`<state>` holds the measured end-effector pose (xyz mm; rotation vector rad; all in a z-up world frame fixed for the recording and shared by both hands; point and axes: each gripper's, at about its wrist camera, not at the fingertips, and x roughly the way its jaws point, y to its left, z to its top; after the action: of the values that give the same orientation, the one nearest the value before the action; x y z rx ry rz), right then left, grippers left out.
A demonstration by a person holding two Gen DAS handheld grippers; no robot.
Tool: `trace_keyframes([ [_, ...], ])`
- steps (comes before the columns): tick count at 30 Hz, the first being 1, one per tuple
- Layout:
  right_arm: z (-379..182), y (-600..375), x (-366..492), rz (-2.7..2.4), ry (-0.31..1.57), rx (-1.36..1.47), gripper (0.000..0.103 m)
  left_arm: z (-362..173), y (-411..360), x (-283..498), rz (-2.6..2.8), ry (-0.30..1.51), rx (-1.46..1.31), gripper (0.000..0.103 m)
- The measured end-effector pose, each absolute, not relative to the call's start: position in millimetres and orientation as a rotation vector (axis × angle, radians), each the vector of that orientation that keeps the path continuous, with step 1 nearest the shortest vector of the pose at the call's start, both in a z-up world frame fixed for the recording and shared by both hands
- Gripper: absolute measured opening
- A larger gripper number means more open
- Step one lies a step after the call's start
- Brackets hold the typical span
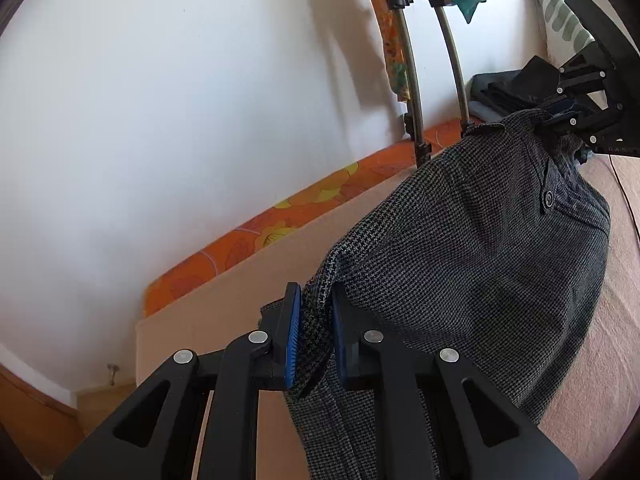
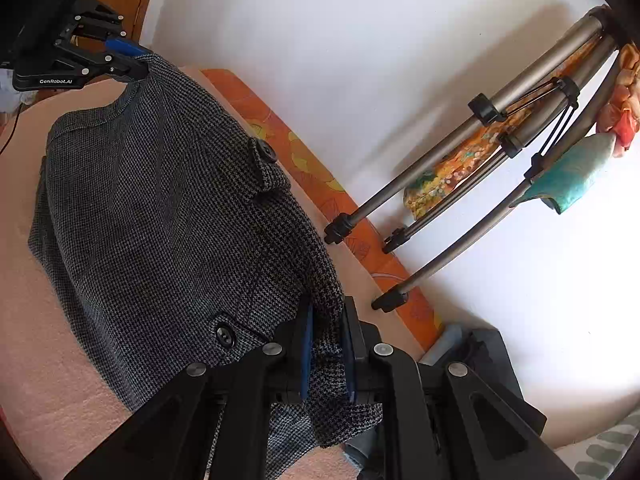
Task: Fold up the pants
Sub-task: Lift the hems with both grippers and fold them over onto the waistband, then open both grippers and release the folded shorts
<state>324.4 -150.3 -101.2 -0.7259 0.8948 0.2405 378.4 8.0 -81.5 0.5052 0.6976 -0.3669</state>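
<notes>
Grey houndstooth pants [image 1: 472,248] hang stretched between my two grippers above a pink bed [image 1: 592,360]. My left gripper [image 1: 316,320] is shut on one corner of the fabric, and it also shows in the right wrist view [image 2: 132,58]. My right gripper [image 2: 326,340] is shut on the other corner, near a buttoned pocket [image 2: 226,336]; it also shows in the left wrist view [image 1: 560,116]. The pants [image 2: 160,200] sag in the middle, and their lower part rests on the bed [image 2: 48,360].
A tripod [image 2: 460,168] stands on the bed's far edge by the white wall [image 1: 180,100], with colourful cloths hung on it. An orange flowered mattress edge [image 1: 280,216] runs along the wall. Folded dark clothes [image 1: 508,88] lie at the bed's end beside a leaf-print pillow [image 1: 560,16].
</notes>
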Motion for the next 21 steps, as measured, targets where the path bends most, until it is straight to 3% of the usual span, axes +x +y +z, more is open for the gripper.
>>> trace_keyframes([
  [13, -165.7, -158.7, 385.1, 0.233, 1.000, -0.730, 0.011, -140.4, -4.7, 436.3, -0.337, 0.825, 0.564, 0.015],
  [15, -170.8, -158.5, 389.6, 0.225, 1.006, -0.732, 0.012, -141.7, -4.4, 441.8, -0.318, 0.829, 0.578, 0.021],
  [17, -175.5, -158.1, 390.9, 0.202, 1.005, -0.740, 0.016, -138.5, -0.8, 445.2, -0.281, 0.823, 0.572, 0.035],
  [18, -177.9, -158.6, 394.1, 0.188, 1.007, -0.739, 0.018, -135.2, 3.2, 445.8, -0.252, 0.813, 0.565, 0.052],
  [19, -179.8, -159.4, 397.3, 0.171, 1.008, -0.736, 0.027, -131.4, 8.5, 446.0, -0.229, 0.806, 0.551, 0.062],
  [21, -179.8, -162.5, 402.3, 0.111, 0.993, -0.729, 0.044, -122.5, 22.3, 444.4, -0.190, 0.796, 0.516, 0.063],
])
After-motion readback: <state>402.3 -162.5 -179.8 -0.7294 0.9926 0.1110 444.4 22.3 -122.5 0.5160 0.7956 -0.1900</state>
